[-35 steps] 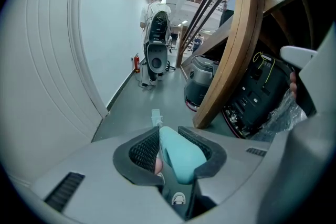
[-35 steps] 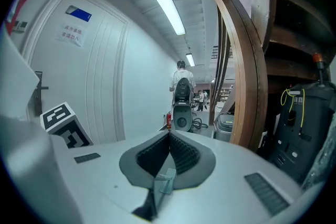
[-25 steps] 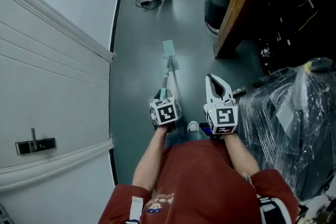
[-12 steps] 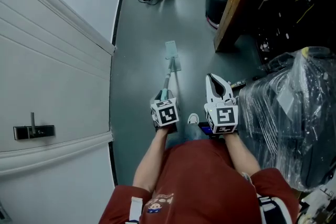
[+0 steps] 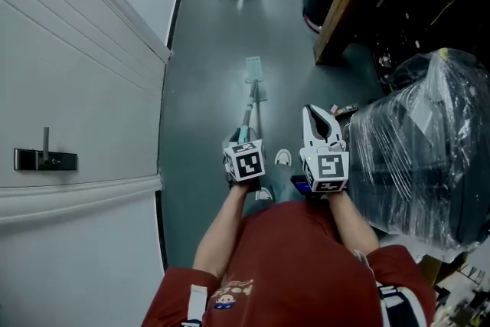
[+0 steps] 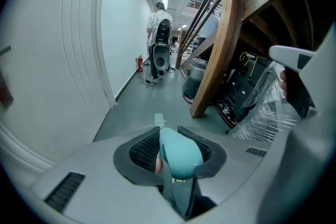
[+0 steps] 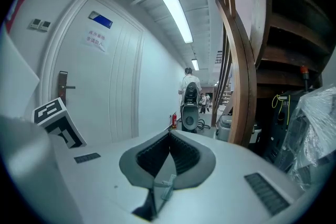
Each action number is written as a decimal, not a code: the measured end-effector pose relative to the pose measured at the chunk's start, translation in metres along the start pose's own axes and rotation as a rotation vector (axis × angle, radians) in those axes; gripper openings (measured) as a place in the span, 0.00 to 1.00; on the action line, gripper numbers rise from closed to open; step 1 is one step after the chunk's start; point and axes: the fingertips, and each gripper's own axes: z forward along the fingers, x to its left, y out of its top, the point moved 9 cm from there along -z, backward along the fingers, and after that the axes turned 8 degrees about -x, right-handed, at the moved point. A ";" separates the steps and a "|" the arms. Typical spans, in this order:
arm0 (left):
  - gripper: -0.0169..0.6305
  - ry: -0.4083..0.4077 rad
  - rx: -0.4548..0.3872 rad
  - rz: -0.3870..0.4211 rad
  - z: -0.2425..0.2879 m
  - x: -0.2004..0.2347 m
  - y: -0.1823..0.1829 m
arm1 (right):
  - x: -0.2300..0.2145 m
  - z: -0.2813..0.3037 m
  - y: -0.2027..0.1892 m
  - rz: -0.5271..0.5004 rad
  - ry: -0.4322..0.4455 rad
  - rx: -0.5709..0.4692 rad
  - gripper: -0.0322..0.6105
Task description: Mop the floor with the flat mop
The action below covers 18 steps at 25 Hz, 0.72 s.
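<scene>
Steering the flat mop (image 5: 253, 73) with only the left tongs (image 5: 243, 138) clamped on its handle (image 6: 181, 153) could let it twist. The right tongs (image 7: 169, 136) are closed on nothing

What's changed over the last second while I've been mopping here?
You have backed down the corridor: the door handle, wooden post base and plastic-wrapped bundle have slid up the head view, and the flat mop head was drawn back over the floor with you. Unchanged: the left gripper stays shut on the mop handle; the right gripper stays shut and empty.
</scene>
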 end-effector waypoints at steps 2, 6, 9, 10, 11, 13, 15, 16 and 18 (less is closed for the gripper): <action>0.22 -0.004 0.004 -0.007 -0.015 0.005 -0.012 | 0.014 -0.015 0.001 -0.005 -0.001 -0.003 0.08; 0.22 -0.019 0.010 -0.013 -0.040 0.007 -0.032 | 0.035 -0.046 0.003 -0.024 -0.004 -0.022 0.08; 0.22 -0.028 0.012 -0.012 -0.057 0.009 -0.046 | 0.047 -0.068 0.007 -0.032 -0.020 -0.033 0.08; 0.22 -0.030 0.010 -0.011 -0.062 0.009 -0.050 | 0.049 -0.076 0.008 -0.035 -0.025 -0.035 0.08; 0.22 -0.031 0.005 -0.007 -0.066 0.009 -0.055 | 0.051 -0.084 0.009 -0.038 -0.030 -0.038 0.08; 0.22 -0.031 -0.005 -0.002 -0.072 0.007 -0.063 | 0.053 -0.099 0.009 -0.036 -0.041 -0.043 0.08; 0.22 -0.029 0.003 -0.010 -0.081 0.003 -0.071 | 0.052 -0.113 0.008 -0.024 -0.052 -0.044 0.08; 0.22 -0.028 0.010 -0.017 -0.086 0.000 -0.075 | 0.051 -0.121 0.006 -0.021 -0.057 -0.041 0.08; 0.22 -0.027 0.013 -0.020 -0.095 -0.008 -0.081 | 0.048 -0.133 0.005 -0.024 -0.060 -0.042 0.08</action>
